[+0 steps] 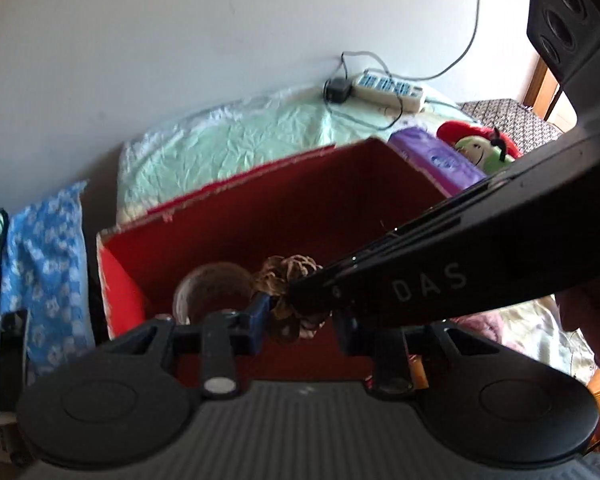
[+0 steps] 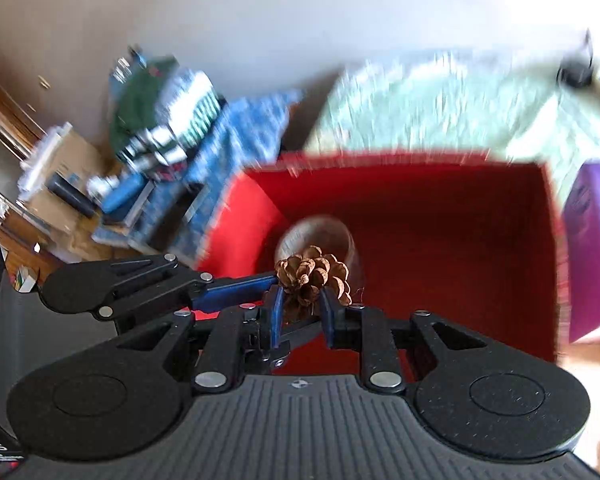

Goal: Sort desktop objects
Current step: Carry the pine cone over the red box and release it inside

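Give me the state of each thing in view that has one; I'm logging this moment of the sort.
Pine cone: clamped, held above the box.
Right hand-held gripper: shut on the pine cone.
Left hand-held gripper: open, one finger touching the cone.
Red box: open-topped.
Glass jar: inside the box, lying on its side.
Power strip: adapter plugged in.

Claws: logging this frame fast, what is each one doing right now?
Left claw: open; only its left finger touches the pine cone.
Right claw: closed on the pine cone, above the red box.
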`<state>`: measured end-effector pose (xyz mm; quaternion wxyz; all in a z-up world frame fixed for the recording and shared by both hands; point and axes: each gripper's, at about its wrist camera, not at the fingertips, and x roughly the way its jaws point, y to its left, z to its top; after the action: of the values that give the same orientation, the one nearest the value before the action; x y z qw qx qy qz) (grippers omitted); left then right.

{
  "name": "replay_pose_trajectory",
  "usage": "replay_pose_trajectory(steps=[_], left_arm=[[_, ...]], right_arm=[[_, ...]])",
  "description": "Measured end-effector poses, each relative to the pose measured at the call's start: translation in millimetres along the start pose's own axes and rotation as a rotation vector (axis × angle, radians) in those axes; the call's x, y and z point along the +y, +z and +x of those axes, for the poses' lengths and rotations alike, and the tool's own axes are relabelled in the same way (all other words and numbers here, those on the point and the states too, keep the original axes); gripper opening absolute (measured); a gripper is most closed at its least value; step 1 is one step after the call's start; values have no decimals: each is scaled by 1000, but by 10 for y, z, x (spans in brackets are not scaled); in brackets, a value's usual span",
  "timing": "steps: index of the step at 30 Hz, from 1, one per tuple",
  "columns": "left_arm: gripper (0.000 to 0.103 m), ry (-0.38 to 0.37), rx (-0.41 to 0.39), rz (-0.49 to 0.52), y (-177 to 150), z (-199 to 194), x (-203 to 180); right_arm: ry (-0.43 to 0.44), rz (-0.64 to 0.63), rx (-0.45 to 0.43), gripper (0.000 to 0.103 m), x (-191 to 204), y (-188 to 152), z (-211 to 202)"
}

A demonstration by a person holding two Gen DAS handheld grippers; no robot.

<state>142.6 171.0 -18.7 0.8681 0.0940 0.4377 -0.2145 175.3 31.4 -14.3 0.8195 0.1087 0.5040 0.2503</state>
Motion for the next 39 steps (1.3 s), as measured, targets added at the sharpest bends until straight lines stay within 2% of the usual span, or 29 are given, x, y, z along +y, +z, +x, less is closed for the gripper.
replay_pose_trajectory(steps=[7, 9, 11, 16, 21, 26, 29, 31, 34, 39], left_arm=[[32, 45, 150, -38, -9, 104, 72], [41, 27, 173, -84, -3, 160, 190], [47, 26, 184, -113, -4, 194, 287], [46, 72, 192, -92, -16, 264, 251], [46, 72, 185, -93, -32, 315, 252], [48, 65, 176, -99, -32, 305, 274], [51, 69, 143, -98, -9, 198, 269], [51, 86, 108, -84, 6, 90, 237], [52, 114, 33, -43, -16, -170, 117], [57, 122, -99, 12, -220, -654, -173]], right_arm=[[59, 95, 208, 22, -98, 103, 657], [45, 82, 248, 24, -34, 105, 770], [33, 64, 267, 24, 46, 133, 836], [34, 49, 299, 22, 131, 207, 1058], [42, 68, 307, 23, 51, 219, 1124], [67, 84, 297, 23, -23, 195, 1112], [100, 100, 261, 26, -62, 191, 983], [110, 97, 219, 28, -75, 187, 836], [72, 45, 134, 33, -54, 146, 516], [68, -21, -11, 34, -86, -81, -137]])
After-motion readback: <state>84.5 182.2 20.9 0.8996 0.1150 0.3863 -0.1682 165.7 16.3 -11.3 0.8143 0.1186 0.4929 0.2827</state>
